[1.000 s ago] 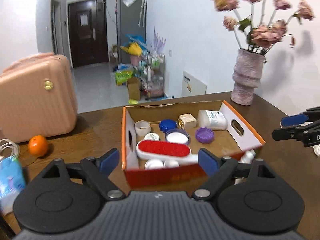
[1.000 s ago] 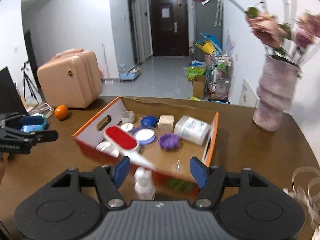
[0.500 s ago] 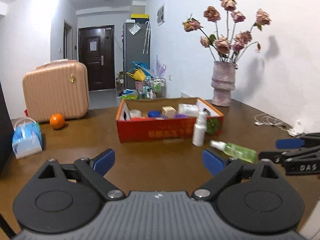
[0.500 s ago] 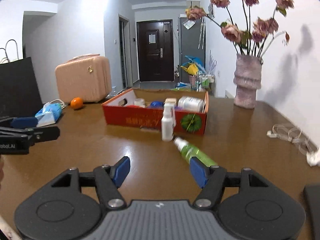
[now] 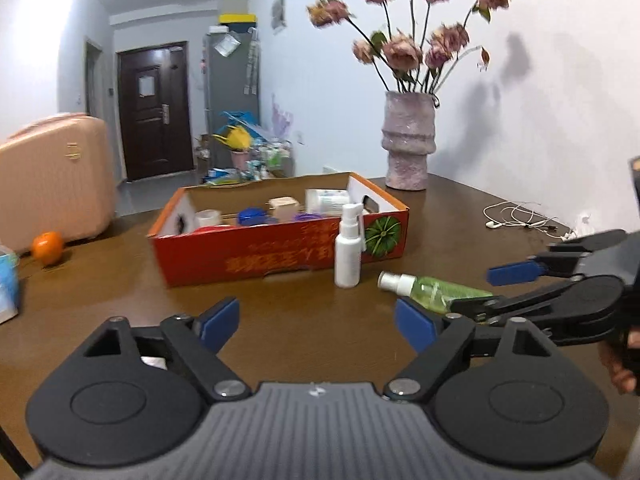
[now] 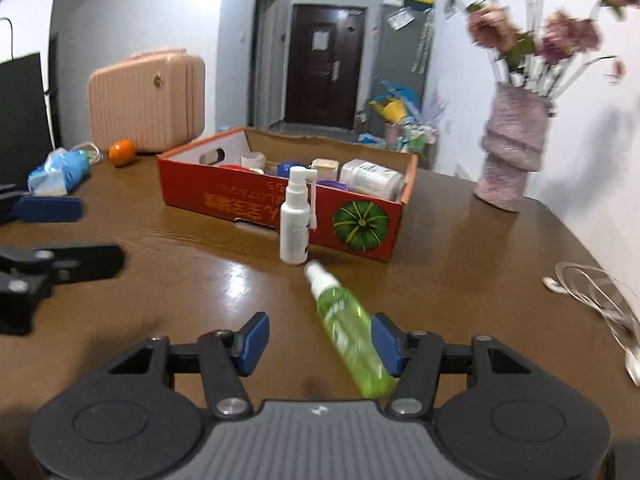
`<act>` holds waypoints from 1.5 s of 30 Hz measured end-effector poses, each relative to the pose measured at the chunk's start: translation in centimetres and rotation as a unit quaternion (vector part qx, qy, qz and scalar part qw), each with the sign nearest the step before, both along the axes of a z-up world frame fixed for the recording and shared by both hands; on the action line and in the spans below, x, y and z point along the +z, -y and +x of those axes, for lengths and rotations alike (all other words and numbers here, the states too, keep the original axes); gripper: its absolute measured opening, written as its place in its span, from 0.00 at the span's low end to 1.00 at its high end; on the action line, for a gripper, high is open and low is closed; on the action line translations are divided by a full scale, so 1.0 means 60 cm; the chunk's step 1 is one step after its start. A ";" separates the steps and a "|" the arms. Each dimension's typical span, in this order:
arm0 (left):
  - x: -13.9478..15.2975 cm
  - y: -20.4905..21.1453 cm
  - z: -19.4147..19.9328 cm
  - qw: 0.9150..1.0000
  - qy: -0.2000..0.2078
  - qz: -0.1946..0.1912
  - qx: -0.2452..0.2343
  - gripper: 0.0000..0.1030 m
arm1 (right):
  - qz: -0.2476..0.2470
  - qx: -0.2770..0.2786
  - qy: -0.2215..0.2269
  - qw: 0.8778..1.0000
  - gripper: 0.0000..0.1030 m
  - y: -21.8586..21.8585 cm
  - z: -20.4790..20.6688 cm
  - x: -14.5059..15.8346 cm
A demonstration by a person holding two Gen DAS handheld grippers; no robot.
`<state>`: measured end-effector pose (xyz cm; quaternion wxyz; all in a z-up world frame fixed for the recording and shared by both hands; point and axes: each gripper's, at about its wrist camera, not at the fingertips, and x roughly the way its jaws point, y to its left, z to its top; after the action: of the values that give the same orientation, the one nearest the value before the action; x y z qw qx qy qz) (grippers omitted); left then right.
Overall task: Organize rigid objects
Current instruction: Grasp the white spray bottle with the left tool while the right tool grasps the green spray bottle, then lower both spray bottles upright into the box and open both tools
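The right gripper [image 6: 318, 344], jaws closing but not yet pinching, straddles the lying green plastic spray bottle [image 6: 348, 330] to lift it toward the red cardboard box [image 6: 256, 200], while the left gripper [image 5: 318, 320] waits open and empty.

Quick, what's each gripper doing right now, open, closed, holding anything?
Left gripper: open, empty, jaws just closing somewhat.
Right gripper: open, closing in around the green bottle, not yet gripping it.

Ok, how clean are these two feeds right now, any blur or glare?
Left wrist view: box and flowers slightly smeared, fisheye bends the walls. Right wrist view: green bottle and flowers blurred, glare patch on the table beside the white bottle.
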<state>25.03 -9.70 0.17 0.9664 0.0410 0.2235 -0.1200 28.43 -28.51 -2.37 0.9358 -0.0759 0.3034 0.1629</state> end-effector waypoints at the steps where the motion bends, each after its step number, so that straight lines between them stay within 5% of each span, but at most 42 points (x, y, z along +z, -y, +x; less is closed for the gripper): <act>1: -0.007 0.008 0.031 1.000 -0.007 -0.001 -0.003 0.75 | -0.008 0.007 -0.012 1.000 0.53 -0.005 0.026 -0.008; 6: -0.045 0.053 0.165 0.999 -0.031 -0.006 -0.026 0.71 | -0.042 0.021 -0.057 0.997 0.32 -0.014 0.110 -0.040; 14: -0.101 0.105 0.273 0.997 -0.044 0.009 -0.062 0.27 | 0.019 0.012 -0.065 0.998 0.29 0.041 0.136 -0.033; 17: -0.103 0.101 0.277 0.997 -0.048 0.004 -0.065 0.26 | 0.052 -0.001 -0.050 0.997 0.29 0.053 0.134 -0.027; 24: -0.047 0.069 0.198 0.998 -0.022 -0.012 -0.052 0.26 | 0.104 -0.019 0.003 0.994 0.29 0.057 0.079 0.011; 31: 0.003 -0.001 0.076 1.000 -0.010 -0.025 0.012 0.26 | 0.118 -0.022 0.029 0.992 0.29 0.032 0.001 0.047; 39: 0.037 -0.063 -0.051 0.999 0.010 -0.040 0.033 0.26 | 0.112 0.008 0.063 0.992 0.29 -0.013 -0.086 0.095; 45: 0.057 -0.087 -0.084 0.998 0.027 -0.051 0.029 0.26 | 0.102 0.006 0.084 0.991 0.29 -0.023 -0.112 0.131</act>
<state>20.00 -4.51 3.62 0.9760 -0.0114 0.1920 -0.1019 21.68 -27.12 5.49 0.9598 0.0050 0.2051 0.1915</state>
